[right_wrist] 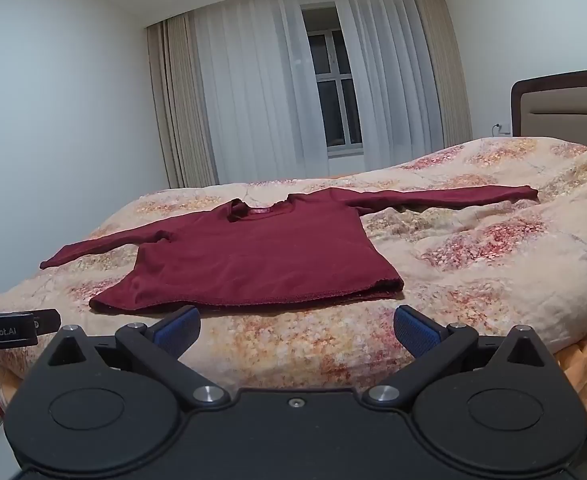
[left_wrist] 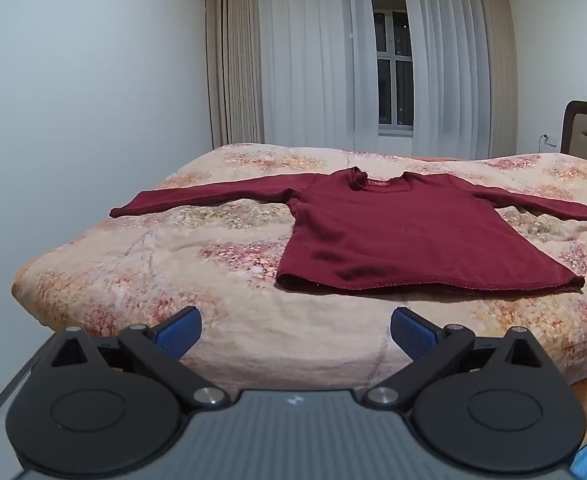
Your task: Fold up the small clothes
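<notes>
Plain white walls enclose a bed covered by a floral quilt. Sheer white curtains and beige drapes frame a dark window; a padded headboard stands right.

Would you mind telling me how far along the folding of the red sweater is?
Done: the sweater lies flat on the bed, both sleeves spread out. In hand: nothing; the left gripper and right gripper hang open short of its hem, touching no cloth. Left: every fold, sleeves and body alike.
</notes>
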### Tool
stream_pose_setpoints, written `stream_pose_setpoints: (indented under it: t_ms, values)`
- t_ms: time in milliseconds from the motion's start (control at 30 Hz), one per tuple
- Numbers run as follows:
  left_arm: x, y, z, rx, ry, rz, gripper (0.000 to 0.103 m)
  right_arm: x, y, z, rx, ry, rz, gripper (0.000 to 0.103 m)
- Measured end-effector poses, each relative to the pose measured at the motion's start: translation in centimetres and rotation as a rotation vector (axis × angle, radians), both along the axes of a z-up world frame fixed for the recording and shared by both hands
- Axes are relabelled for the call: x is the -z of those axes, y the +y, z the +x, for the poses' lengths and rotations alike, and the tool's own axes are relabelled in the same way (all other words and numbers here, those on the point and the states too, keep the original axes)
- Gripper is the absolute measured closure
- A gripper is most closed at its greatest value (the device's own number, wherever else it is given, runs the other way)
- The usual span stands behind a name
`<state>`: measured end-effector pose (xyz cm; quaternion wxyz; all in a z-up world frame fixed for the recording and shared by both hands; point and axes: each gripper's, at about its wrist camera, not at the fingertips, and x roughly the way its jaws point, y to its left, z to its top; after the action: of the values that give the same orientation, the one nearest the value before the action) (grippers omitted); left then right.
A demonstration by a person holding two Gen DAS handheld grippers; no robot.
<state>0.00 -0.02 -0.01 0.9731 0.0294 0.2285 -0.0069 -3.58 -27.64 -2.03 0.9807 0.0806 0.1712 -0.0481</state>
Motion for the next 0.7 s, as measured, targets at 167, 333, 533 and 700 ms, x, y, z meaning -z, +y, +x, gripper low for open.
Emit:
stream_pose_setpoints:
  t_ms: [167,333,533,700]
  values:
    - [-0.05,0.04,-0.03,0.017,-0.005,0.0,0.0,0.06,0.01,0.03,0.0,0.003,0.001,0.0]
    - [0.24,0.5,-0.16,0.024,-0.001,0.004,0.0,0.43,-0.16,0.38,0.004,0.013,0.0,0.0]
    - [0.38,-0.37,-0.05,0.014,0.01,0.017,0.0,0.53,-0.18,0.13,0.009,0.021,-0.003,0.0]
    - [0.33,-0.36,0.07,0.012,0.014,0.016,0.0,0.53,-0.16,0.16,0.012,0.025,-0.003,0.0]
